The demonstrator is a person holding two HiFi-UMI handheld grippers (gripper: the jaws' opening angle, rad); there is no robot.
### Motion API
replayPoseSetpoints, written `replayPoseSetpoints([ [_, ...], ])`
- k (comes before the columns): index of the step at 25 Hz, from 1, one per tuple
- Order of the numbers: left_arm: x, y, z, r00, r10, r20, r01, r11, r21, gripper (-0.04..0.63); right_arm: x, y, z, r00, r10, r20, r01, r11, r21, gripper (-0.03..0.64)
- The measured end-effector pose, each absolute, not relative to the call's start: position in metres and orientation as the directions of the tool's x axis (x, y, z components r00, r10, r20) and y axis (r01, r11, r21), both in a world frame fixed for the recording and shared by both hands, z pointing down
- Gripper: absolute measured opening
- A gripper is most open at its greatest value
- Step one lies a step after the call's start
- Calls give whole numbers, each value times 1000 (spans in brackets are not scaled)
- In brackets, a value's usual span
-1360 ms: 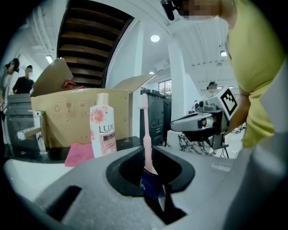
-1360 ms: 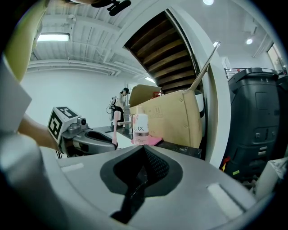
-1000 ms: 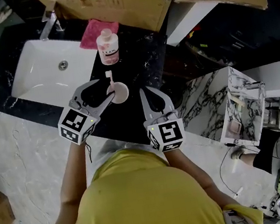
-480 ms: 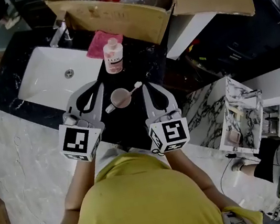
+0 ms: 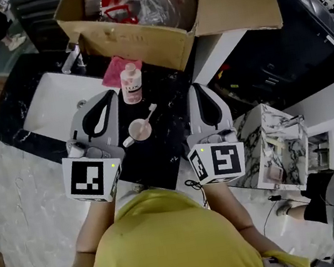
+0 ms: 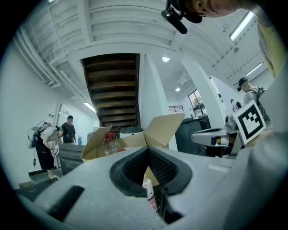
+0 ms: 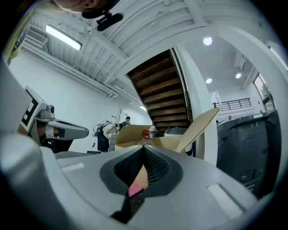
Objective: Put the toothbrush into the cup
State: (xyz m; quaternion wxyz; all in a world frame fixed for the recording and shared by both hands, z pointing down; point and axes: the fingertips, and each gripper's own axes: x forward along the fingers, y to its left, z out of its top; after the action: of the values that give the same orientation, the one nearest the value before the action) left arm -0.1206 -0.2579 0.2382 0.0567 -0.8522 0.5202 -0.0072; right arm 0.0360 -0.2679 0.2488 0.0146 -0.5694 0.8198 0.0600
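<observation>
The small pink cup [image 5: 139, 130] stands on the black counter [image 5: 152, 157], between my two grippers. The white toothbrush [image 5: 148, 114] rests in it, its head leaning out toward the upper right and its other end poking over the lower-left rim. My left gripper [image 5: 104, 96] is raised to the cup's left, pointing level, shut and empty. To the right of the cup my right gripper [image 5: 201, 86] is at a like height, also shut with nothing in it. In the left gripper view the jaws [image 6: 146, 149] meet at the tips. The right gripper [image 7: 144, 148] shows the same in its own view.
A pink soap bottle [image 5: 131, 84] stands just beyond the cup, with a pink cloth [image 5: 117, 72] behind it. The white sink [image 5: 51, 101] and faucet [image 5: 72, 57] lie to the left. An open cardboard box [image 5: 154, 18] fills the back. A marble-patterned cabinet [image 5: 270, 144] is at right.
Both grippers have risen away from the counter and turned level. The left jaws went from open to shut. The toothbrush tipped from upright to leaning right in the cup.
</observation>
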Motion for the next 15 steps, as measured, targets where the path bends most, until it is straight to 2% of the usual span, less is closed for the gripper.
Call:
replayPoseSetpoints([
  [6,-114,-251,237,455,-889,-47,-888,-448,-105,2,48,-262,245,-329,-938,-107,-944,324,64,7],
  [15,-108,-234,236,423,-904,-55,-902,-415,-119,2,46,-248,252,-384,-917,-108,-923,380,55,8],
])
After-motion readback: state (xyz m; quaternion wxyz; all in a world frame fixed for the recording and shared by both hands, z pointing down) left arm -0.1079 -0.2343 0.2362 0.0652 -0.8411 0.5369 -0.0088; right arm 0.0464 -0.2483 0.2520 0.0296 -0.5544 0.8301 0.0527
